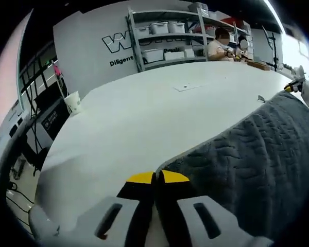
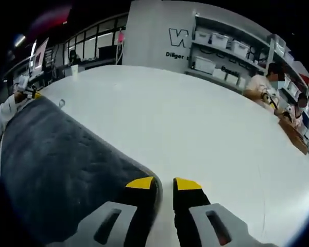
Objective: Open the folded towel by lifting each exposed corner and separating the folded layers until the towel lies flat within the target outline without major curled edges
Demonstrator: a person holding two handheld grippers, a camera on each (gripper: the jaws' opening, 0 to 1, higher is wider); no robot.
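Observation:
A grey quilted towel (image 1: pixel 247 154) lies spread on the white table (image 1: pixel 144 113). In the left gripper view my left gripper (image 1: pixel 156 177) has its yellow-tipped jaws pressed together at the towel's near corner, pinching its edge. The towel runs away to the right, where the right gripper (image 1: pixel 295 85) sits at its far corner. In the right gripper view the towel (image 2: pixel 62 164) covers the left side. My right gripper (image 2: pixel 164 183) stands open with a narrow gap, its left jaw over the towel's rounded corner. The left gripper (image 2: pixel 27 90) shows at the towel's far end.
Shelving (image 1: pixel 167 38) with white bins stands against the back wall. A person (image 1: pixel 219 47) sits at the table's far side, with a second person (image 2: pixel 299 105) beside. A white cup (image 1: pixel 73 101) stands near the table's left edge. Bare tabletop stretches beyond the towel.

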